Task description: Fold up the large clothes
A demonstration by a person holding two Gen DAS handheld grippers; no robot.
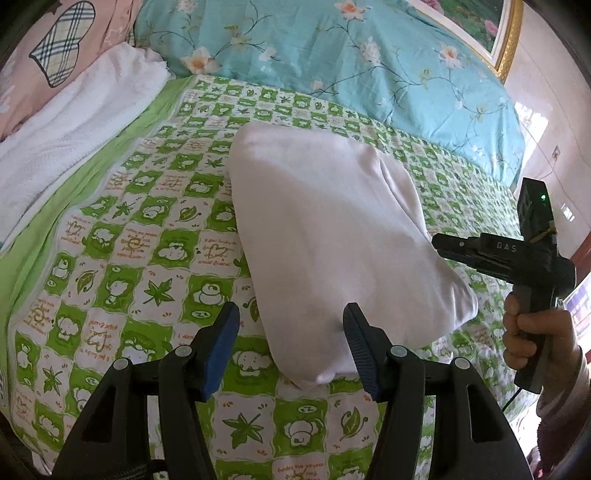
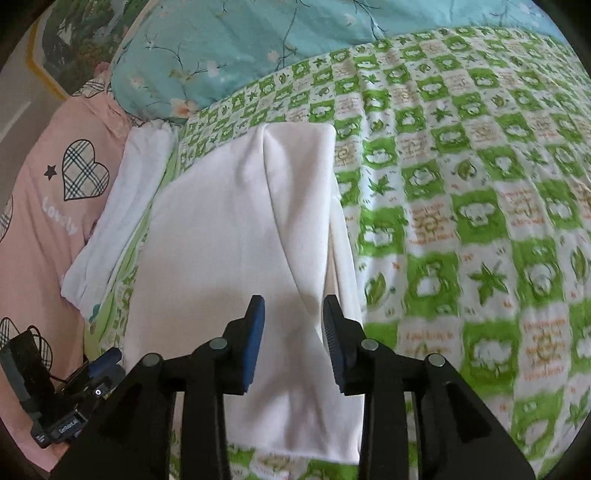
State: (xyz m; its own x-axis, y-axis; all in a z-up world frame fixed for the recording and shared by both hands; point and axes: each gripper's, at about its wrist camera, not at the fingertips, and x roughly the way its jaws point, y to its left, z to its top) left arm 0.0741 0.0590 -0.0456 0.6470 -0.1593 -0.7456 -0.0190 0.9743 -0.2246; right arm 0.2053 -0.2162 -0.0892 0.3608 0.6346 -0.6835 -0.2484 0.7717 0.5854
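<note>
Your left gripper (image 1: 291, 325) stands about half open, and nothing is between its blue pads. In the left wrist view, the near corner of the folded white cloth garment (image 1: 332, 236) lies on the bed behind the gap between the fingers, but the pads do not press it. This garment rests flat on the green-and-white checked bedsheet with leaf and animal prints (image 1: 147, 258), and it reaches from the middle of the view toward 5 o'clock.

At 3 o'clock in the same view you hold the right gripper (image 1: 439, 246) in your hand (image 1: 532, 328). Its black tip is just at the right edge of the garment; I cannot tell whether it touches the cloth.

In the right wrist view the right gripper (image 2: 293, 325) has its jaws moderately apart. The white garment (image 2: 236, 236) lies under and between the fingers, folded into a long band with a soft ridge running down its middle, but the pads do not clamp it. At 8 o'clock here you see a part of the left gripper (image 2: 99, 373).

A white towel-like cloth (image 1: 66, 140) lies at 10 o'clock in the left view, beside a pink pillow with plaid heart patches (image 1: 44, 48). A turquoise floral quilt (image 1: 332, 55) fills 12 o'clock, and a gold-framed picture (image 1: 495, 29) stands at 1 o'clock.
</note>
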